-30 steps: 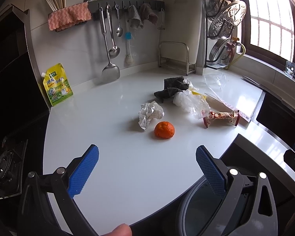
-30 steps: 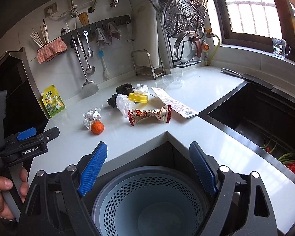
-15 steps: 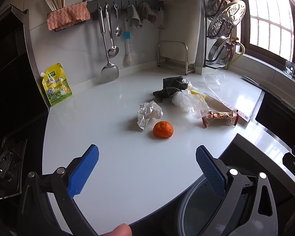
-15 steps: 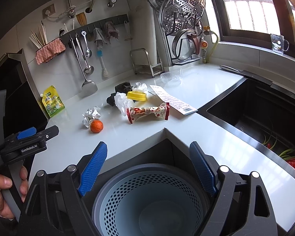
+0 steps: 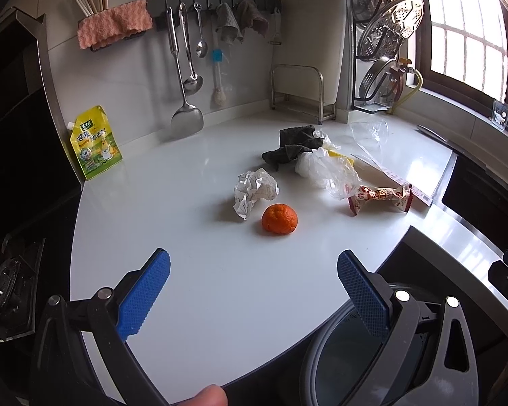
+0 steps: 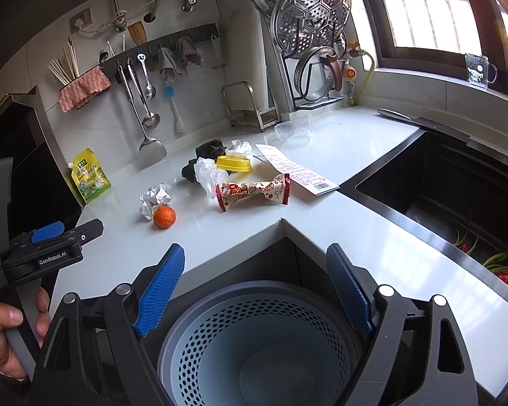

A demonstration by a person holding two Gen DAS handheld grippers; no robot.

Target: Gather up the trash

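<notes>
We see the left gripper (image 5: pixel 253 282) held above the near edge of the white countertop (image 5: pixel 193 270), blue pads spread wide, nothing between them. The right gripper (image 6: pixel 255 280) hangs over the perforated grey bin (image 6: pixel 254 345) set below the counter's inner corner; its jaws also stand wide apart and hold nothing.

Trash lies in a loose cluster mid-counter, well apart from both grippers. Nearest the left gripper: an orange (image 5: pixel 279 219), with a crumpled paper ball (image 5: pixel 254 191) just beside it on the far left side. Farther back: a dark rag (image 5: pixel 293 147), touching a clear plastic bag (image 5: pixel 325 171). A yellow lid (image 6: pixel 234 163) sits behind the bag in the right wrist view. A snack wrapper (image 6: pixel 254 192) lies in front of the bag, toward the sink side, with a long paper receipt (image 6: pixel 296 169) beyond it, near the sink (image 6: pixel 440 182) edge.

A yellow pouch (image 5: pixel 94 143) leans against the wall at the counter's left end. Utensils hang from a wall rail (image 5: pixel 216 0).
</notes>
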